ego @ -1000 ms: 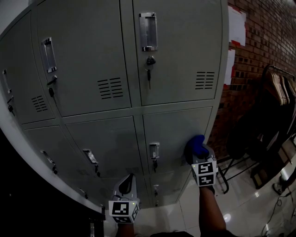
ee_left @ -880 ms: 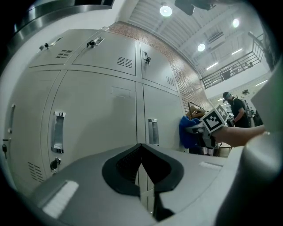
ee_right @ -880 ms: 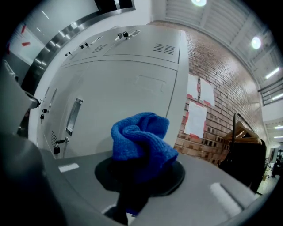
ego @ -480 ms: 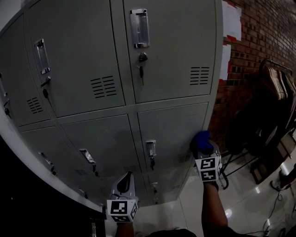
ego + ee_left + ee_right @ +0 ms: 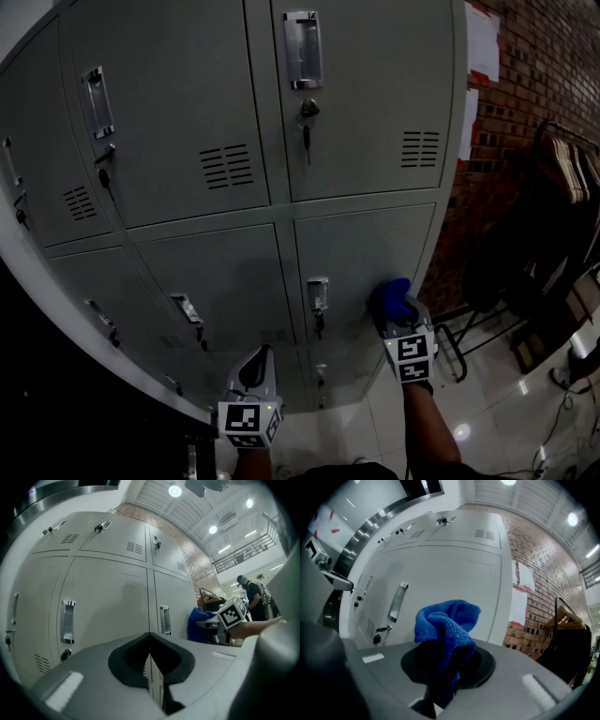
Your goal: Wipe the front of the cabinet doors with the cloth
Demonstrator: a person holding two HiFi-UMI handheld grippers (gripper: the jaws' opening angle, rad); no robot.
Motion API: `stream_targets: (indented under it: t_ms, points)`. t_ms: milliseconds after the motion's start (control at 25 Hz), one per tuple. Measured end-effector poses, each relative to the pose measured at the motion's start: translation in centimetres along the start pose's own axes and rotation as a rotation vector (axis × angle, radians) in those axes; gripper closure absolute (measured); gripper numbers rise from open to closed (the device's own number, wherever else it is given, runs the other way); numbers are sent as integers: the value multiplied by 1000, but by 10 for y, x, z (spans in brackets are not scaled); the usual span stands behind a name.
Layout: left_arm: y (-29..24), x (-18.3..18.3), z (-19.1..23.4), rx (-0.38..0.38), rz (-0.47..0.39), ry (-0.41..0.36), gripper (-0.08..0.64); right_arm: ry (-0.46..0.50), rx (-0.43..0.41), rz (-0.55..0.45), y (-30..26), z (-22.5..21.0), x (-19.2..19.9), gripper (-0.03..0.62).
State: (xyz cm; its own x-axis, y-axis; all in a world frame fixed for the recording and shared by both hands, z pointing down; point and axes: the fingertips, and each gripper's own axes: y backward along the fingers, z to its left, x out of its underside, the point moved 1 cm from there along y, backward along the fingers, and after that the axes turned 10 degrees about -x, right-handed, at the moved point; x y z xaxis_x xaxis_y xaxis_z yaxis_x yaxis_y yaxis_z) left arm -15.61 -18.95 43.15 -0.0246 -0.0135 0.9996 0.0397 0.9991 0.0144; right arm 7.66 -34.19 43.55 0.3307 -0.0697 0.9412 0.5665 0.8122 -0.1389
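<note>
2 fingers [image 5: 513,681], right gripper [image 5: 445,665], pinch cloth [image 5: 447,620] | bulk beyond them

Left gripper [image 5: 257,367] hangs low, jaws pressed together, empty; right gripper [image 5: 403,323], forearm extended, sits higher, jaws clamping a blue cloth [image 5: 446,620].

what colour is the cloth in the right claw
Blue. The cloth shows best in the right gripper view.

dim head view, dark corners | bright ceiling lamps [image 5: 175,490] | fisheye bending at edges
</note>
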Motion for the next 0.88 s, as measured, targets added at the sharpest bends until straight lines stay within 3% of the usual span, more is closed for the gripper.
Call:
stream_targets:
  t_ms: [240,560,880]
  points:
    - [5,3,11,-12,6,-11,546,2,-139,-3,-22,69,1,529]
    - [8,5,27,-27,12,-3,546,-31,-232,0,-47,112,-9,529]
    - [5,3,34,-26,4,5,546,-46,-212,34,-54,112,-5,529]
